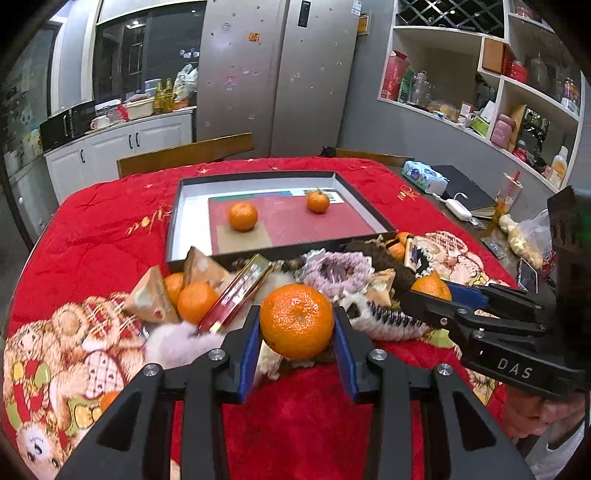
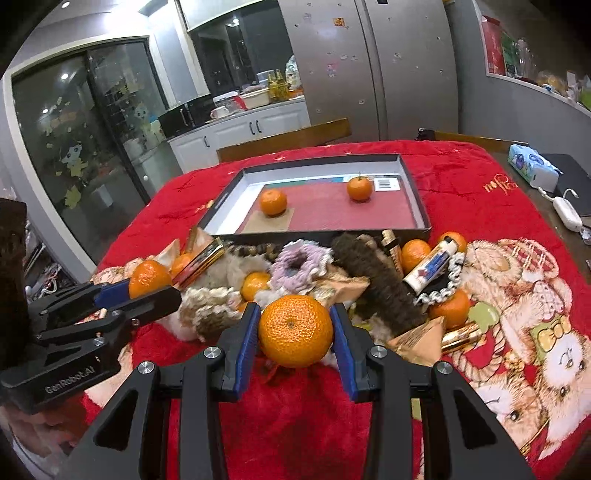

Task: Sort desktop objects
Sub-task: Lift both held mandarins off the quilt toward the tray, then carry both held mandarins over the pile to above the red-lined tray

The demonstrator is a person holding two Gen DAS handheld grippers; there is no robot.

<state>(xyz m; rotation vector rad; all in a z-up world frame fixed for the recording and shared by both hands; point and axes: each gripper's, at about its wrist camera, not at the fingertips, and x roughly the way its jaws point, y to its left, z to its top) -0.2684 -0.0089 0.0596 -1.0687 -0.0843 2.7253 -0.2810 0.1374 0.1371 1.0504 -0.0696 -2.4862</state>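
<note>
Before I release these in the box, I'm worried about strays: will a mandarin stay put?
Probably not quite: the left mandarin is round and may roll on the flat box floor. Its walls should stop it. The two mandarins there sit still.

Ceiling spotlights (image 2: 65,4) are lighting the room evenly; fisheye distortion is bending the edges (corners going black), and the foreground is staying sharp.

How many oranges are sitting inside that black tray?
2. The left orange sits on the tan patch; the right orange sits beside the barcode label. Nothing in the black tray looks hidden.
</note>
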